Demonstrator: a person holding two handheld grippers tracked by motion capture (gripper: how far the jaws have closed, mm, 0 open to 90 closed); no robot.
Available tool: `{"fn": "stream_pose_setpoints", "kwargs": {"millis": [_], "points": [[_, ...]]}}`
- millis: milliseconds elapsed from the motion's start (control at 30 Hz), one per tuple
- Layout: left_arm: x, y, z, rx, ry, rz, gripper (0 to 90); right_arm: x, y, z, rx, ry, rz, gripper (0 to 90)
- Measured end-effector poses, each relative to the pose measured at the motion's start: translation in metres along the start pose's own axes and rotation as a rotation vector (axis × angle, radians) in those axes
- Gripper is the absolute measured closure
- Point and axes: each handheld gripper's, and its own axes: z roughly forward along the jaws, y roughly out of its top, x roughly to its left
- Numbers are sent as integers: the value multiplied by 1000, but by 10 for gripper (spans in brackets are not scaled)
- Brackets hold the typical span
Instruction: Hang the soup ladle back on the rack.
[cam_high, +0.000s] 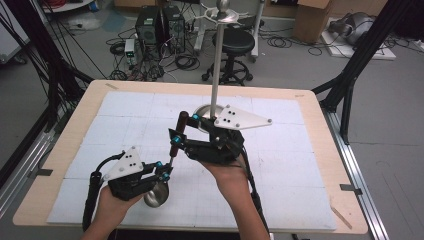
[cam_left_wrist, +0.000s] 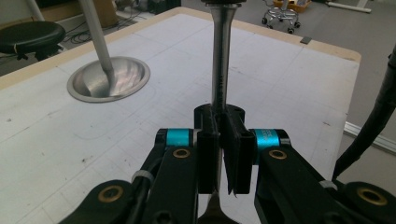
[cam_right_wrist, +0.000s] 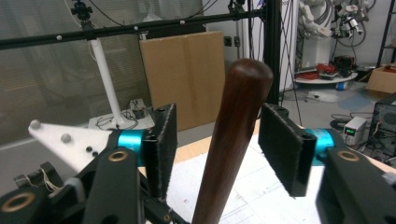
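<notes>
A robotics lab, no doubt.
Computer towers (cam_high: 160, 25) and tangled cables (cam_high: 185, 62) behind the desk (cam_high: 310, 150), beside a stool (cam_high: 236, 42).

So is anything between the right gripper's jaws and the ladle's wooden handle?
Nothing visible. The right gripper is open with the handle bare between its jaws; the left gripper is shut on the metal shaft lower down.

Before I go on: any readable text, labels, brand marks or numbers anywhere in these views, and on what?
None can be read.
Ladle shaft clamped in the left gripper: faint dark marks along it, too blurred to read.
Small box on the floor with a lit display: too small to read.
Dark wooden handle between the right gripper pads: no marking.
</notes>
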Motion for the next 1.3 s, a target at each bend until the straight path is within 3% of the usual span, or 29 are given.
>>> {"fn": "stream_pose_setpoints", "kwargs": {"millis": [167,200,500,567,633,700,733,800,867,1000,1033,1100,1133,1300], "points": [[-2,0,2,-4,-17,3,840,1,0,1,3,18,7,633],[-3,0,2,-8,-22,2,840,1,0,0,-2,33,7,699],[-3,-1,2,-18,-49,16,838,5,2,-1,5,66,9,724],[-2,-3,3,-50,-94,9,835,7,3,-1,3,80,-4,727],[0,-8,4,-103,-166,3,829,10,6,0,-1,103,-17,728],[1,-14,8,-160,-238,28,750,12,9,0,0,125,-19,727],[1,-16,9,-167,-251,46,705,12,10,-1,2,137,-21,728],[3,-18,10,-153,-281,43,650,10,13,-3,2,173,-28,727],[4,-17,11,-153,-302,31,646,10,13,-3,1,182,-27,727],[7,-17,13,-171,-352,-6,637,3,10,-6,-27,259,-11,727],[8,-17,14,-168,-367,-15,650,1,9,-6,-44,301,-6,727],[8,-17,15,-158,-397,-29,663,0,9,-6,-54,321,-2,727],[8,-17,15,-158,-409,-26,705,-2,8,-6,-69,366,1,727],[5,-18,14,-170,-425,7,817,-2,6,-5,-84,411,-5,727]]}}
